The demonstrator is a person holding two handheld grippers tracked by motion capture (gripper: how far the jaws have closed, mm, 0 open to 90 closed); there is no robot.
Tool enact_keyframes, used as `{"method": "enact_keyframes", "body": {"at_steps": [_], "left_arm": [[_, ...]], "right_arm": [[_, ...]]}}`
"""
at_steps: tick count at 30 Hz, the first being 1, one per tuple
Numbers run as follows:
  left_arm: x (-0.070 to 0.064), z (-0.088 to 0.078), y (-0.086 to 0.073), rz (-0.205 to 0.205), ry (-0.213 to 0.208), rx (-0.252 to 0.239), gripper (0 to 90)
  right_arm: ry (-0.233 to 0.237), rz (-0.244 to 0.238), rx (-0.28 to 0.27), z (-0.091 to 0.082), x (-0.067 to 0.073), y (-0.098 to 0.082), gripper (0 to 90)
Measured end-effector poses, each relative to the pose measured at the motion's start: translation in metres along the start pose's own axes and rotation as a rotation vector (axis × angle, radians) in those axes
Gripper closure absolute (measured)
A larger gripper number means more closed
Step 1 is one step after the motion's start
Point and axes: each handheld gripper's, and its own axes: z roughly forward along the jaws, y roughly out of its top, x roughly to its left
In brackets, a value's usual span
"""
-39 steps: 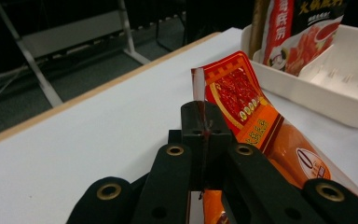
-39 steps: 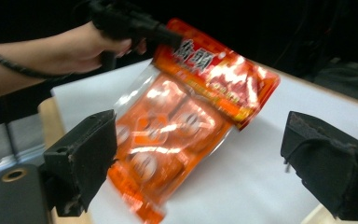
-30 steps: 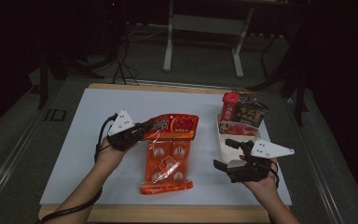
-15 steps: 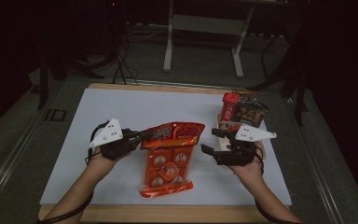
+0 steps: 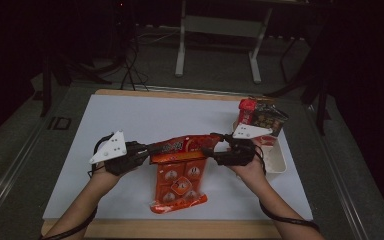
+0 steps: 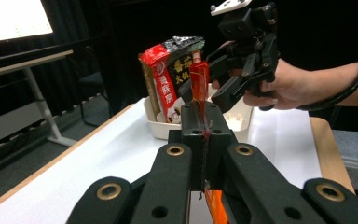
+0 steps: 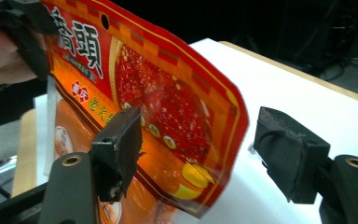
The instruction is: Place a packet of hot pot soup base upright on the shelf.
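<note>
- Right gripper [image 7: 200, 163] stands part open, its jaws having just been closing astride the free corner of the glossy red-orange snack bag [image 5: 180, 167], pads not yet pressing.
- Left gripper [image 5: 142, 150] is clamped on the opposite corner, so the bag's top edge spans between both hands above the white table [image 5: 130, 115].

White-topped bench [image 5: 130, 125] with wooden edge, orange-red snack pouch [image 5: 179, 192] with its lower end resting at six o'clock, white tray [image 5: 275, 159] of noodle packets [image 5: 261, 117] at three o'clock.
</note>
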Motion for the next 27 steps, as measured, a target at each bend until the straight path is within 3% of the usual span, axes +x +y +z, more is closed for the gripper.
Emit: {"method": "enact_keyframes", "body": {"at_steps": [4,8,12,18,21,27], "left_arm": [[0.002,-0.001,-0.003,-0.019,0.009,0.001,90.0],[0.002,-0.003,-0.009,-0.049,0.033,-0.008,90.0],[0.003,-0.004,-0.013,-0.090,0.046,-0.017,90.0],[-0.001,-0.005,-0.012,-0.104,0.044,-0.017,90.0],[-0.002,-0.007,-0.010,-0.114,0.054,-0.014,90.0],[0.000,-0.014,-0.005,-0.148,0.051,-0.038,90.0]], "right_arm": [[0.072,-0.025,0.004,0.003,0.004,0.000,45.6],[0.069,-0.058,0.008,0.001,0.007,-0.001,63.1],[0.080,-0.053,0.012,0.003,0.007,-0.001,72.3],[0.065,-0.091,0.032,0.008,0.007,0.003,88.2],[0.069,-0.114,0.048,0.006,0.010,0.008,90.0],[0.144,-0.123,0.032,-0.009,0.019,0.020,90.0]]}}
